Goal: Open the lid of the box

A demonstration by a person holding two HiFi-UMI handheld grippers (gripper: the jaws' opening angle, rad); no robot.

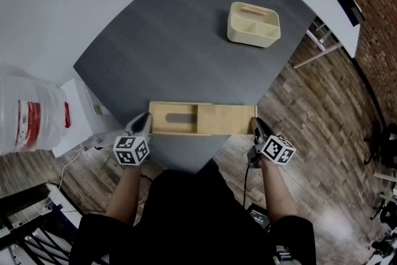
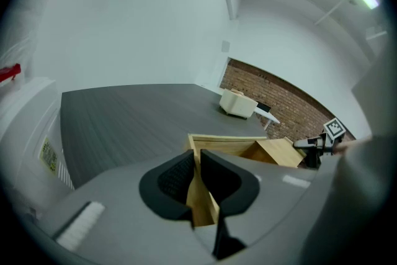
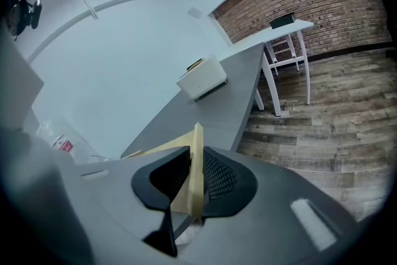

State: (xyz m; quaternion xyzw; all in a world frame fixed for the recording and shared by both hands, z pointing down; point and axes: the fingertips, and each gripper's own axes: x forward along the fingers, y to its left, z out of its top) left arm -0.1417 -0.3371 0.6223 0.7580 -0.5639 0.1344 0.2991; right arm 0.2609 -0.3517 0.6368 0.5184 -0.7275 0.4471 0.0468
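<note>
The box (image 1: pixel 173 127) lies at the worktop's (image 1: pixel 186 40) near edge with the left gripper (image 1: pixel 144 124) jaws clamped on its end wall and the right gripper (image 1: pixel 255 125) jaws on the half-slid lid (image 1: pixel 226 119), so the next move looks like a steady outward pull.

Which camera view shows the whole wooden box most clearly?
The head view: the wooden box lies in full from above, left gripper and right gripper at its ends. The left gripper view shows only its near end in the jaws and some inside. The right gripper view shows just a thin wooden edge.
</note>
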